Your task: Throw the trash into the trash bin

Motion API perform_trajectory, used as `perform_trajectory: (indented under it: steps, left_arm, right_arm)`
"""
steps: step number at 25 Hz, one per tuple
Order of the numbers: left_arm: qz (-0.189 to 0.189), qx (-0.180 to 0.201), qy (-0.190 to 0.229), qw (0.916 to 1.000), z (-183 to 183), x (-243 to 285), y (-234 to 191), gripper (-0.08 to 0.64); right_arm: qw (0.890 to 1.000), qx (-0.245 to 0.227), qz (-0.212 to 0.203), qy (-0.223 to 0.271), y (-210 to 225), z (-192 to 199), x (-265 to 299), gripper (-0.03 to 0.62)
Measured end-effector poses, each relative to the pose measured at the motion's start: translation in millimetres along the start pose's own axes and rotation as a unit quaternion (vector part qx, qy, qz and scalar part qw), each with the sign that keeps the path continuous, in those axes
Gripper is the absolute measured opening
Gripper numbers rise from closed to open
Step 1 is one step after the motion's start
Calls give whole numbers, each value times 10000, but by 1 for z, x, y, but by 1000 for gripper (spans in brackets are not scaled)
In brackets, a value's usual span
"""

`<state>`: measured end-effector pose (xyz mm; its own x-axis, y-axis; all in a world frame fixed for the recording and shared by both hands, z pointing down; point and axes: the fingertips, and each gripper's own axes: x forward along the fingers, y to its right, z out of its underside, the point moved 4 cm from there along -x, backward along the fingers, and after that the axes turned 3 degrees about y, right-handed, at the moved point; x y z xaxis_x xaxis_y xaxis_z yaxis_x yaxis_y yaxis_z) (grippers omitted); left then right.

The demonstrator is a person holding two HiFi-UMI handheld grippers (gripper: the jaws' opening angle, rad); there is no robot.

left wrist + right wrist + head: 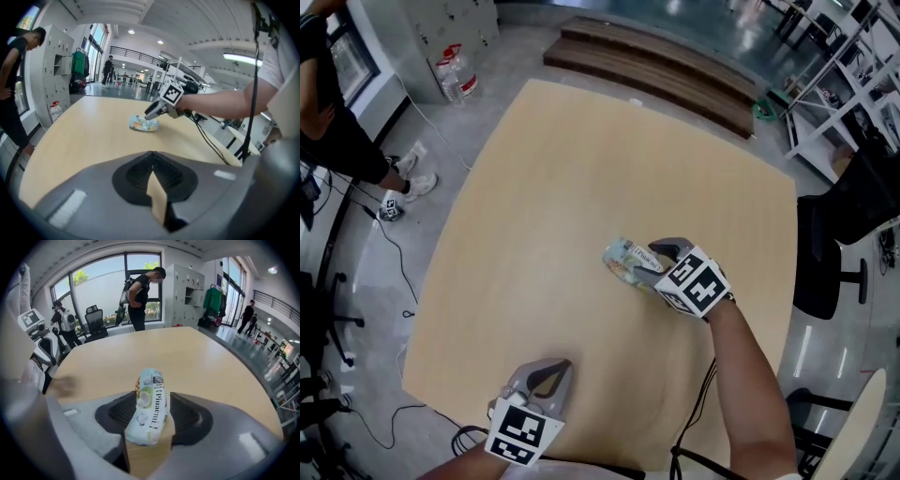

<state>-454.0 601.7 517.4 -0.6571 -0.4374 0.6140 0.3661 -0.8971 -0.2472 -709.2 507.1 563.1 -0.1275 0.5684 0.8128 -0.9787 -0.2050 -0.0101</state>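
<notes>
The trash is a crushed drink can (628, 262) with pale green and white print, lying on the light wooden table (544, 178) right of its middle. My right gripper (649, 266) is down at the can from the right, pointing steeply down. In the right gripper view the can (149, 404) stands between the two wide-set jaws, and I see no pad pressing on it. From the left gripper view, the can (144, 124) lies under the right gripper (152, 112). My left gripper (548, 367) hovers over the table's near edge, tips together, holding nothing. No trash bin is in view.
A person (333, 103) stands off the table's far left corner, with cables on the floor there. Water bottles (455, 75) sit by the lockers. Wooden steps (656, 61) lie beyond the table, and a black chair (834, 244) stands at the right.
</notes>
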Motion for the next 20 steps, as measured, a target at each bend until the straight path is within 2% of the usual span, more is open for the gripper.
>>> perform_trajectory:
  steps: [7, 11, 14, 17, 19, 20]
  left_arm:
    - [-16, -44, -96, 9999, 5, 3, 8, 8]
    - [-83, -98, -122, 9998, 8, 1, 5, 8]
    - [-119, -155, -129, 9997, 10, 1, 3, 8]
    - [-105, -158, -113, 9998, 10, 1, 4, 8]
    - [-88, -157, -95, 9998, 10, -1, 3, 8]
    - [-80, -157, -85, 9998, 10, -2, 2, 8]
  right_arm:
    - [9939, -41, -896, -634, 8, 8, 25, 230]
    - [9893, 238, -1269, -676, 5, 10, 33, 245]
    - [9885, 386, -1330, -608, 3, 10, 33, 245]
    - [9891, 334, -1312, -580, -4, 10, 32, 238]
    - [9904, 210, -1241, -573, -10, 7, 31, 181]
    - [9913, 148, -1179, -570, -14, 6, 30, 178]
